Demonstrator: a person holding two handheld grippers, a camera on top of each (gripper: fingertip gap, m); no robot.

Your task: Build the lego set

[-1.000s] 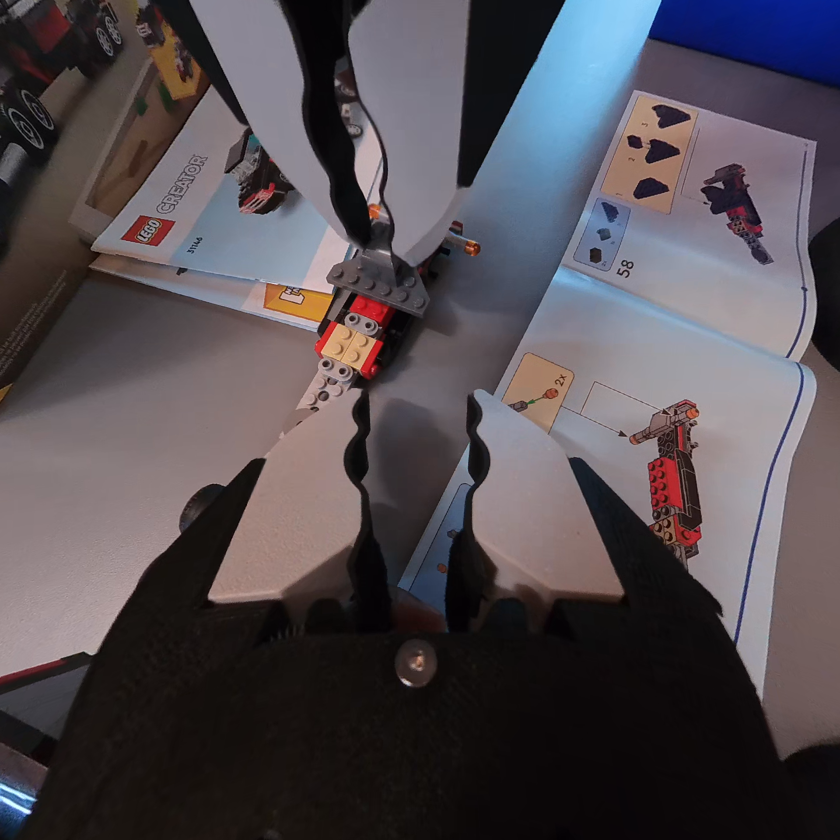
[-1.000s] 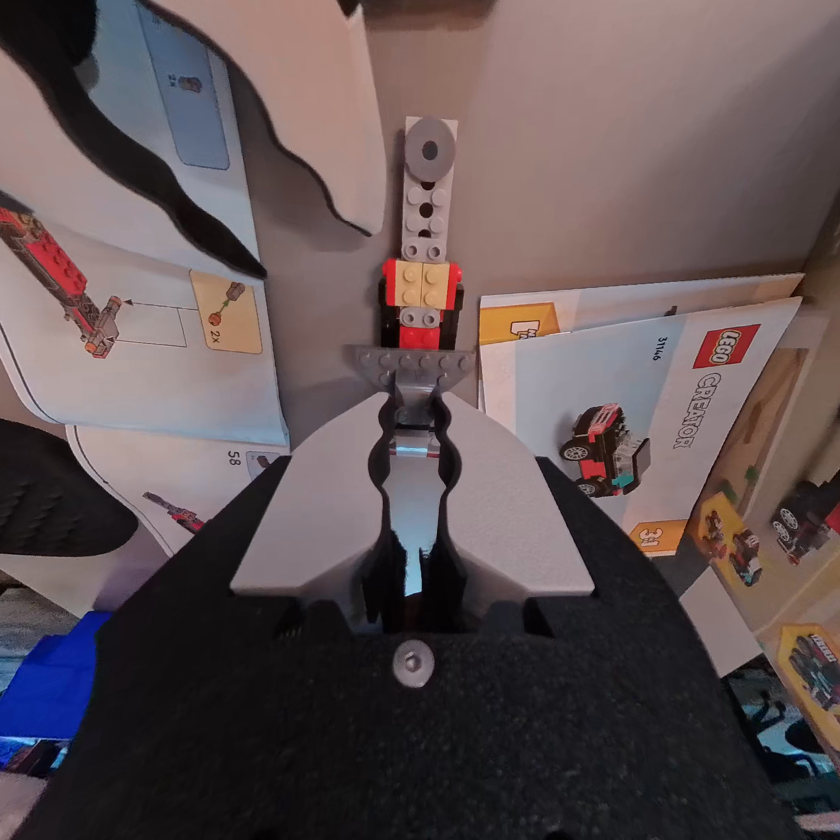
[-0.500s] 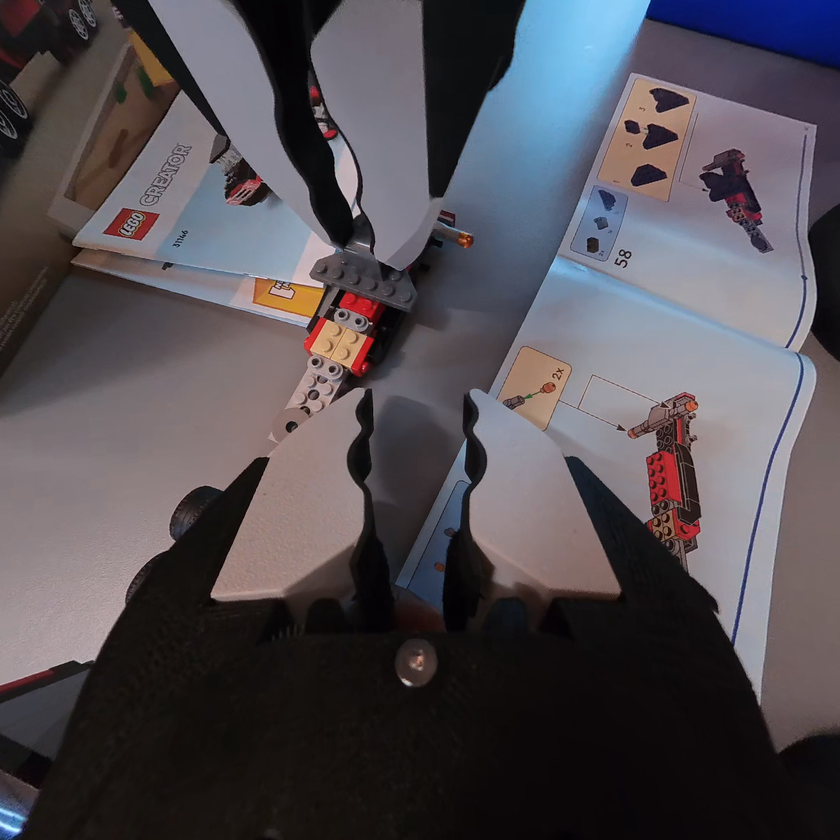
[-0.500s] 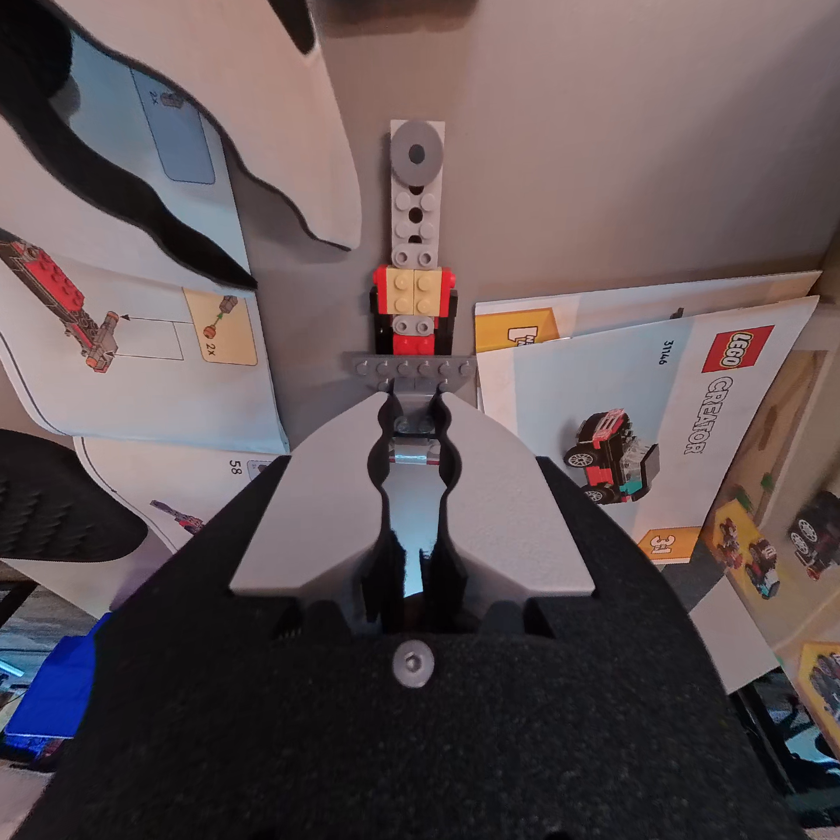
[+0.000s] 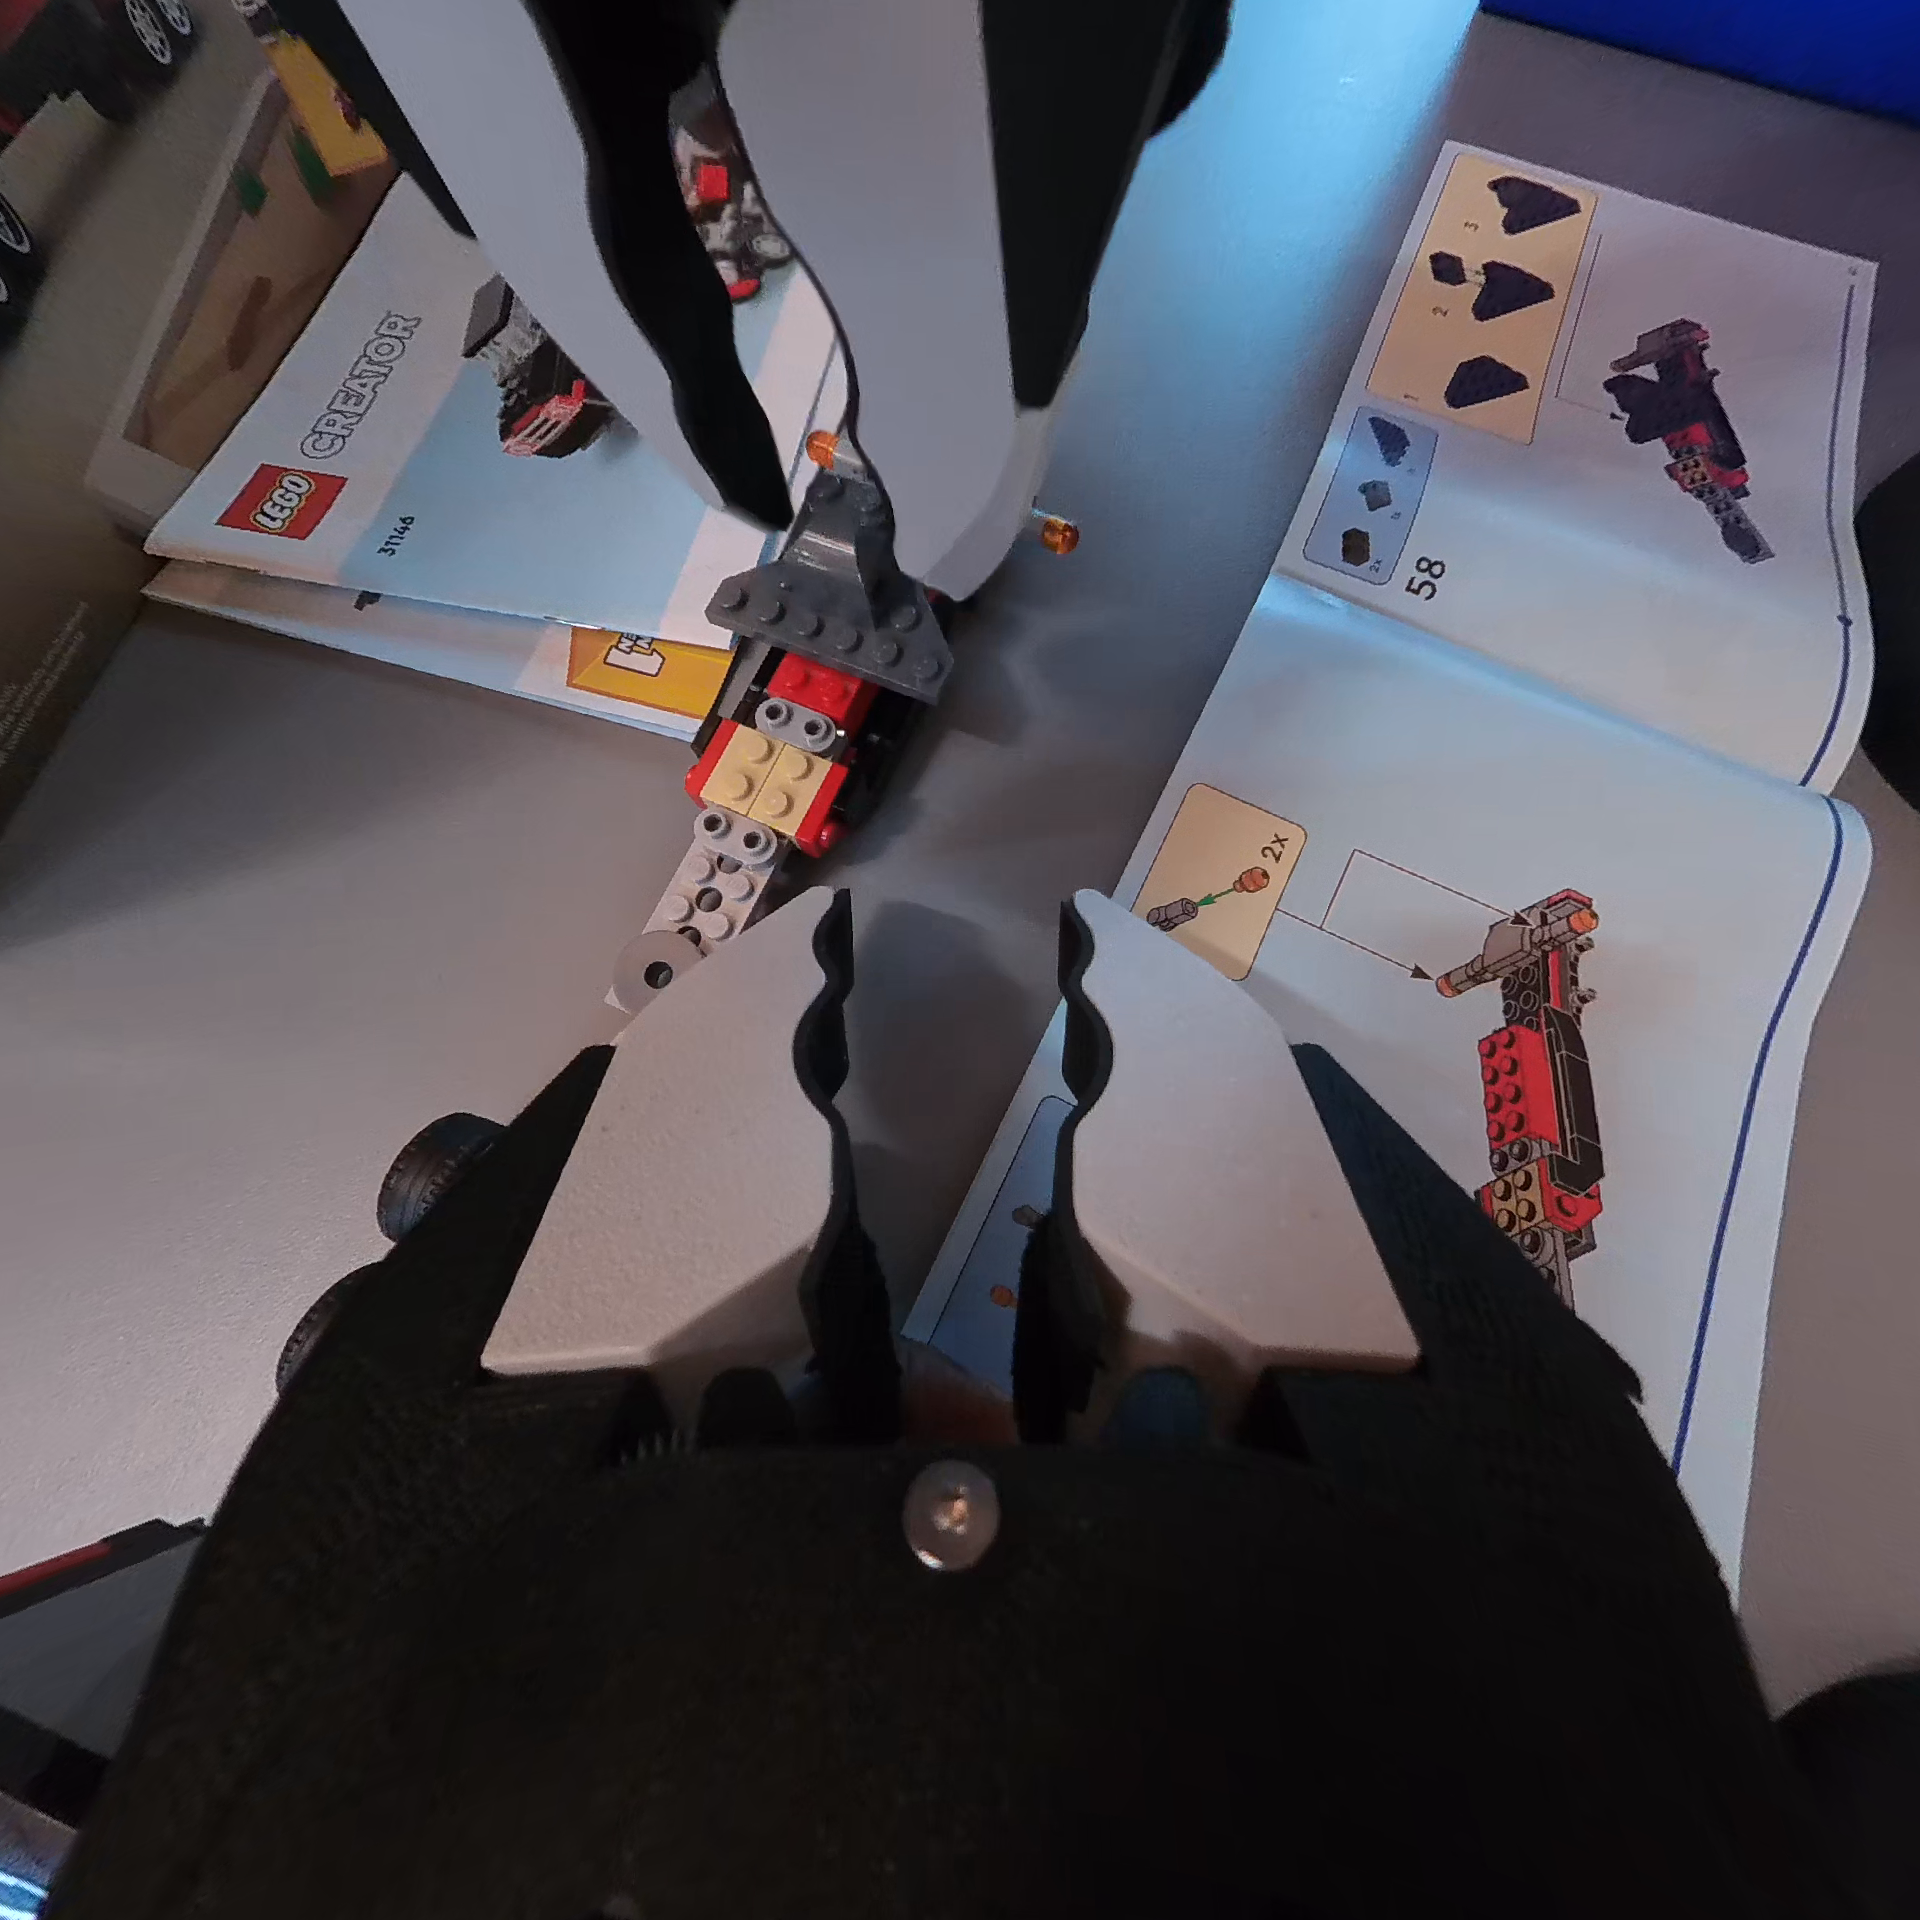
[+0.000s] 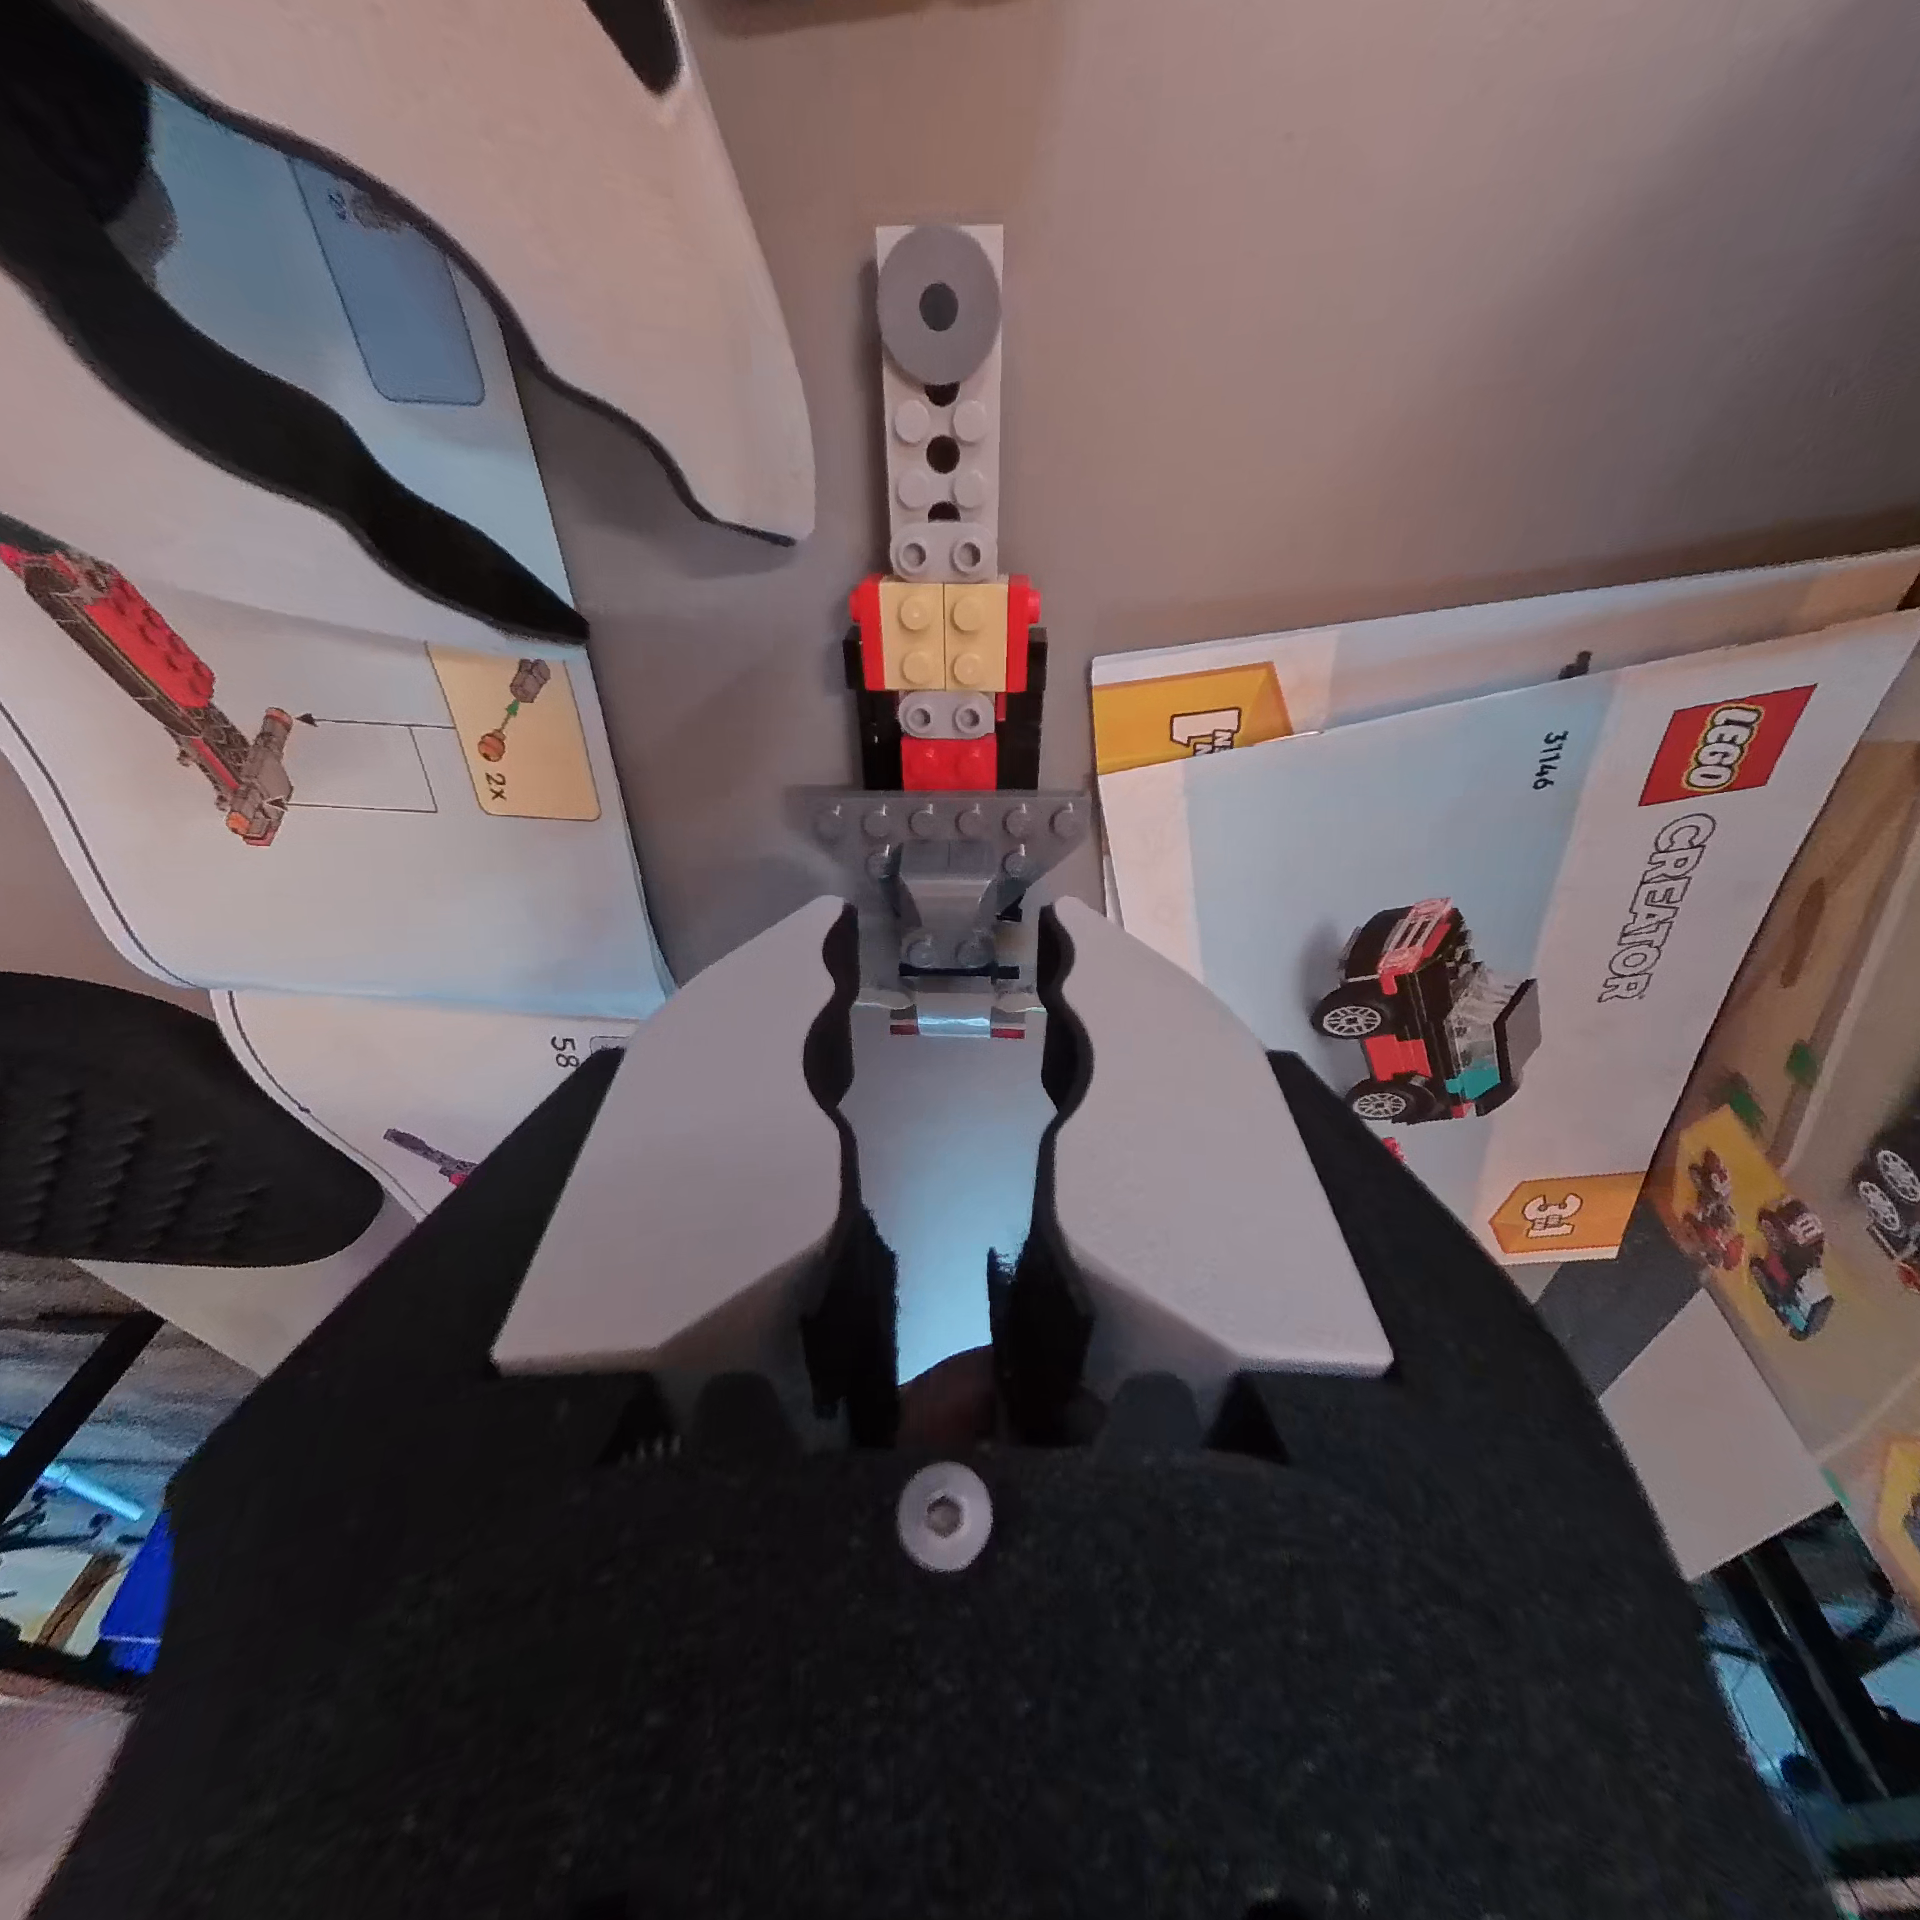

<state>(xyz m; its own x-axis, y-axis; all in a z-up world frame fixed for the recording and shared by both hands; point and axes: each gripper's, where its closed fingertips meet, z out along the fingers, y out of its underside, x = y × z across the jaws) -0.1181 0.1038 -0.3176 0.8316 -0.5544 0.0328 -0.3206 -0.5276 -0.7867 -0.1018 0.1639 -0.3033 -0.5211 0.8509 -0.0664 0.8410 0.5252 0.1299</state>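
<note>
The lego model (image 5: 779,769) is a long build of red, tan, black and grey bricks with a dark grey wedge plate. It lies on the grey table (image 5: 260,935). In the right wrist view the model (image 6: 945,644) points away from me. My right gripper (image 6: 945,914) is open, with its fingertips on either side of the model's grey rear end. It comes in from the top of the left wrist view (image 5: 873,540). My left gripper (image 5: 951,914) is open and empty, just short of the model's light grey front plate. Two orange studs (image 5: 1060,535) stick out at the rear.
An open instruction booklet (image 5: 1455,831) lies right of the model and also shows in the right wrist view (image 6: 312,831). A closed booklet (image 5: 436,499) and the set's box (image 5: 208,312) lie to the left. A black wheel (image 5: 426,1164) sits by my left gripper. About 7 centimeters separates my left fingertips from my right. From my left tips it is roughly 7 centimeters to the black wheel (image 5: 426,1164); from my right, 12 centimeters.
My right gripper's jaws have widened around the model's rear end, which they were pinching before. My left gripper has stayed open and shifted only slightly.
</note>
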